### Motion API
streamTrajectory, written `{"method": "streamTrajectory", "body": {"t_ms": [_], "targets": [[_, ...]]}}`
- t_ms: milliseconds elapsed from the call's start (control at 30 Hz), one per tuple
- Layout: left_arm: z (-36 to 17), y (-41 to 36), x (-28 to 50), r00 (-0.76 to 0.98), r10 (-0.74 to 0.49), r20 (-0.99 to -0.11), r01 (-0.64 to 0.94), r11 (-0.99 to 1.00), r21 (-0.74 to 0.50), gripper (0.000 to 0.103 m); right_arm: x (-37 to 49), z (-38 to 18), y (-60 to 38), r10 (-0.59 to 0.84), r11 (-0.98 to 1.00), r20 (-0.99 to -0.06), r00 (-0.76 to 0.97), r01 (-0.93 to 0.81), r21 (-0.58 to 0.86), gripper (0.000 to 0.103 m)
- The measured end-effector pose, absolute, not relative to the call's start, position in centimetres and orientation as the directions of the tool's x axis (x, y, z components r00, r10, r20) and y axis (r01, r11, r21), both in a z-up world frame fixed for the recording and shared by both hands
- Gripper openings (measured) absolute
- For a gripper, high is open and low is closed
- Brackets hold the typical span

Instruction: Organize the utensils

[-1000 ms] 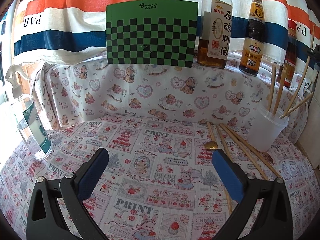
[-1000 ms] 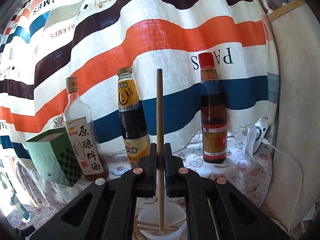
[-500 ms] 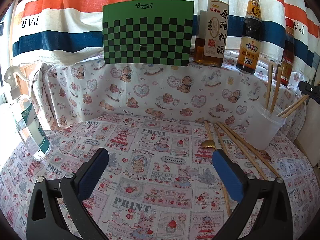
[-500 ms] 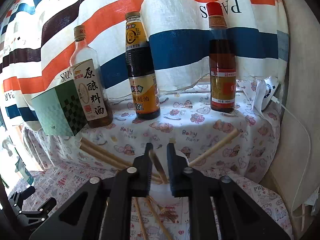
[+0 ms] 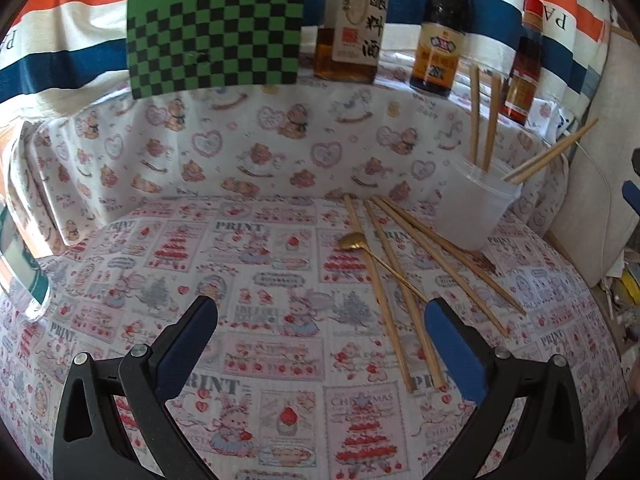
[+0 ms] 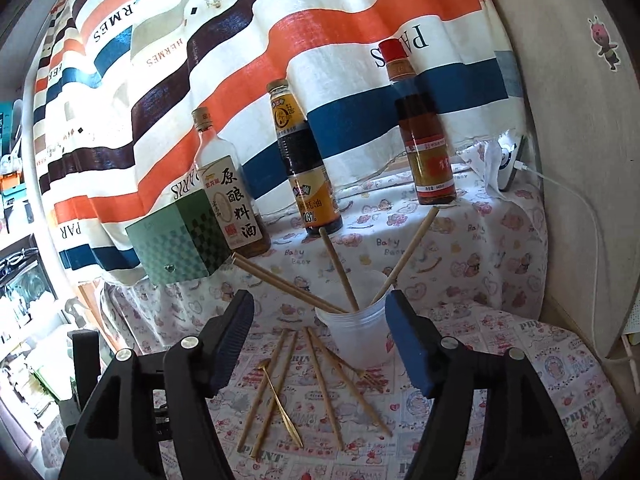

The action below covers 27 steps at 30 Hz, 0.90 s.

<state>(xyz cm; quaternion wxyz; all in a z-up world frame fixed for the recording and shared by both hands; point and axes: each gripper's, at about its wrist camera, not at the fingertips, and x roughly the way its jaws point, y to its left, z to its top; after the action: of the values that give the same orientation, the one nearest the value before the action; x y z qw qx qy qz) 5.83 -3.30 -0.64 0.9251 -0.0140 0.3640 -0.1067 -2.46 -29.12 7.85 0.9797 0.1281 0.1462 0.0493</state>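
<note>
1. Chopsticks (image 6: 340, 276) stand in a white cup (image 6: 356, 332), leaning out in different ways. The cup is just past the tips of the right tongs (image 6: 320, 324), between the two sides.
2. More chopsticks (image 6: 320, 384) lie flat on the desk (image 6: 540, 380), in front of the right tongs and a bit lower than the cup. One of them seems to touch the bottom of the cup.
3. A gold spoon (image 6: 280, 396) lies across two of the flat sticks. A small gold fork (image 6: 368, 376) lies close to the cup.
4. The right tongs are opening wide. Nothing is between their blue pads.
5. The left tongs (image 5: 320, 320) are wide open too, with nothing in them. They hang over the desk.
6. From the left tongs, the flat chopsticks (image 5: 384, 292) and the spoon (image 5: 360, 244) are just ahead, next to the right-hand pad. The cup (image 5: 472, 204) is farther off on that side.
7. Three bottles (image 6: 304, 168) and a green checked box (image 6: 180, 240) stand on a ledge past the cup, in front of a striped cloth (image 6: 320, 40).
</note>
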Motion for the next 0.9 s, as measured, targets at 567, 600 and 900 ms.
{"method": "streamTrajectory", "body": {"t_ms": [567, 600, 900], "targets": [[-5.0, -8.7, 5.6, 0.606, -0.159, -0.779, 0.331, 0.941, 0.065, 0.074, 2.4, 1.8, -29.0, 0.161, 0.965, -0.52, 0.839, -0.023, 0.261, 0.032], [-5.3, -8.8, 5.7, 0.585, -0.182, -0.79, 0.344, 0.938, 0.038, 0.07, 2.6, 1.6, -28.8, 0.177, 0.966, -0.534, 0.827, -0.042, 0.254, 0.032], [-5.6, -8.7, 5.6, 0.596, -0.141, -0.791, 0.31, 0.948, 0.065, 0.021, 2.8, 0.7, -27.5, 0.201, 0.969, -0.56, 0.804, -0.078, 0.235, 0.032]]}}
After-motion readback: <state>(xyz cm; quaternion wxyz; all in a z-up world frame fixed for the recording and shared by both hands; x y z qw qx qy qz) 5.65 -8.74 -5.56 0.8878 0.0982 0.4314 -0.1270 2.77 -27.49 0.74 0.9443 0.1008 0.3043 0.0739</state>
